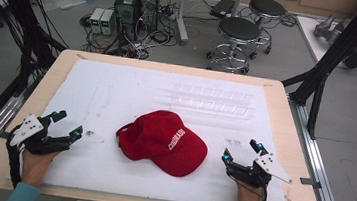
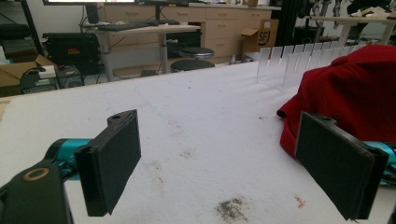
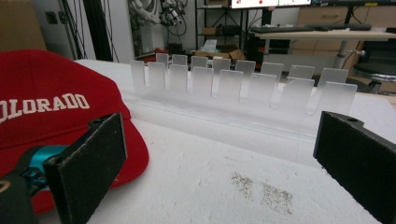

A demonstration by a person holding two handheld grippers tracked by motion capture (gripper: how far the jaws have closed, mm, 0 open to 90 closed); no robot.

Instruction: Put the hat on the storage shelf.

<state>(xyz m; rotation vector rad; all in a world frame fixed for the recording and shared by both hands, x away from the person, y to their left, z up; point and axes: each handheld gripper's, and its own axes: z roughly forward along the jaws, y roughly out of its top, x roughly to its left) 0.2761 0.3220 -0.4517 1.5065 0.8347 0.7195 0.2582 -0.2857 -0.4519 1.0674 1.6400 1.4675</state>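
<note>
A pale wooden table (image 1: 4, 162) carries a big white foam sheet (image 1: 117, 94) that covers almost all of its top, speckled here and there with small dark crumbs. Towards the far right of the sheet stands a clear acrylic rack with two rows of upright tabs (image 1: 214, 100), lying lengthwise across the table; from the right gripper view its frosted tabs (image 3: 243, 84) rise in a staggered line just behind the cap.

In the middle of the sheet sits a red fabric baseball cap with white lettering on the front (image 1: 163, 141), crown up, its brim pointing towards the near right corner. It rests flat on the foam, between the two grippers and touching neither, with the rack beyond it.

The left gripper (image 1: 66, 124), black with teal fittings and a grey three-cornered plate on top, is held by the person's left hand (image 1: 36, 163) near the table's left edge. Its jaws stand wide apart with nothing between them, aimed towards the cap, whose red edge (image 2: 345, 88) shows past the right-hand jaw in the left gripper view.

The right gripper (image 1: 243, 151), of the same make, sits in the right hand (image 1: 249, 198) near the right edge, just beside the brim. Its jaws are likewise spread, gripping nothing, bare foam between them.
</note>
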